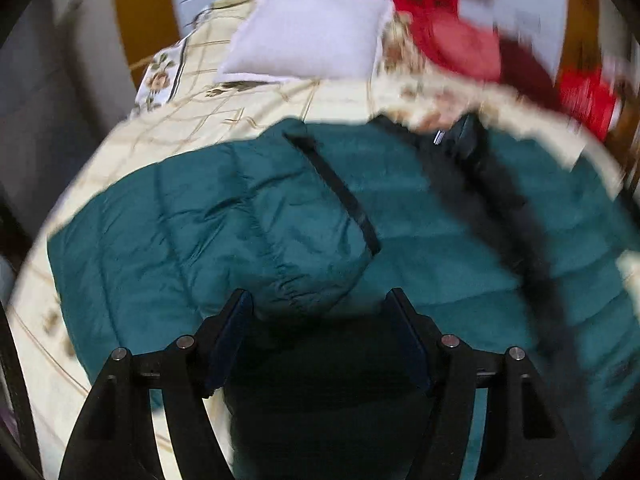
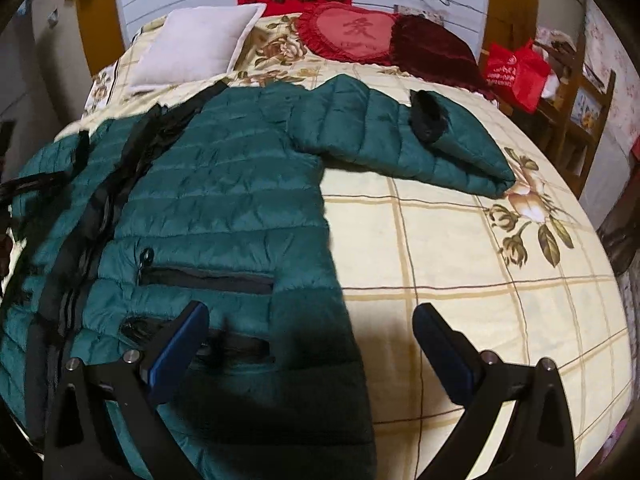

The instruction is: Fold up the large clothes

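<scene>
A dark green quilted puffer jacket [image 2: 224,184] lies spread front-up on the bed, with a black zipper strip down its middle. In the right wrist view its right sleeve [image 2: 404,140] stretches out toward the far right. In the left wrist view, which is blurred, the other sleeve [image 1: 256,216] lies folded across the jacket body [image 1: 460,256], its cuff [image 1: 292,292] just ahead of my left gripper [image 1: 318,300]. The left gripper is open and holds nothing. My right gripper [image 2: 310,316] is open and empty above the jacket's lower right edge.
The bed has a cream floral quilt [image 2: 460,264]. At its head lie a white pillow [image 2: 192,44], a red heart cushion [image 2: 352,32] and a dark red cushion [image 2: 436,52]. A red bag [image 2: 516,72] sits on a wooden stand at the right.
</scene>
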### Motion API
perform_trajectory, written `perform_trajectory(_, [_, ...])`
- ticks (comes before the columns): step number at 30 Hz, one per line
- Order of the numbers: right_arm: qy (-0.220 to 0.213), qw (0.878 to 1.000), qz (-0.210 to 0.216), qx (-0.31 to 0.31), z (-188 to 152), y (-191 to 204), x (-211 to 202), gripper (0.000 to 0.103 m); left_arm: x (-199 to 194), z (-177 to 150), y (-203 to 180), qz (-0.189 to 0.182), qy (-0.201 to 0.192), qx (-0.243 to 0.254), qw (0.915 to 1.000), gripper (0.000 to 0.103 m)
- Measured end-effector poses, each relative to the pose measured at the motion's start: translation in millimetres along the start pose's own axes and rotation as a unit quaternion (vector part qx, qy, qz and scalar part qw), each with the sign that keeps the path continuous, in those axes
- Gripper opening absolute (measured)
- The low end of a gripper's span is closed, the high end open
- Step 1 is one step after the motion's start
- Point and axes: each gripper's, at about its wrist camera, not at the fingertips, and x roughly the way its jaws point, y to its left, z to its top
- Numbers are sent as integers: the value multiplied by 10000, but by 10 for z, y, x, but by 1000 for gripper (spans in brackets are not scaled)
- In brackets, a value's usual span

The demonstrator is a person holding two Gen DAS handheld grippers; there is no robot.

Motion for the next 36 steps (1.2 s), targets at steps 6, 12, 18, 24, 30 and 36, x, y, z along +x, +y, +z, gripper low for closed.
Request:
perform_trajectory(6, [77, 9999, -24, -62, -12, 12, 46, 103, 173, 48, 133, 87, -65, -149, 9998, 19])
perform_trajectory(12, [23, 10000, 19, -31, 6, 18, 20, 103, -7, 149, 273, -301, -451, -650, 9964, 0])
perform_trajectory(18, [26, 10000, -17, -11, 5, 2, 19, 103, -317, 371, -158, -1412, -930, -594, 9838, 0])
perform_trajectory(24, [106, 9998, -144, -7, -15, -52, 40, 103, -433, 590, -953, -2634, -951, -500, 9587, 0])
perform_trajectory(30, [136, 9997, -216, 21, -49, -146, 34, 103, -440, 687, -1775, -3285, -742, -292, 9411, 0])
perform_trajectory(36, [118, 9994, -247, 191, -56, -304, 15, 103, -296, 616, -2289, -3400, -460, -219, 9391, 0])
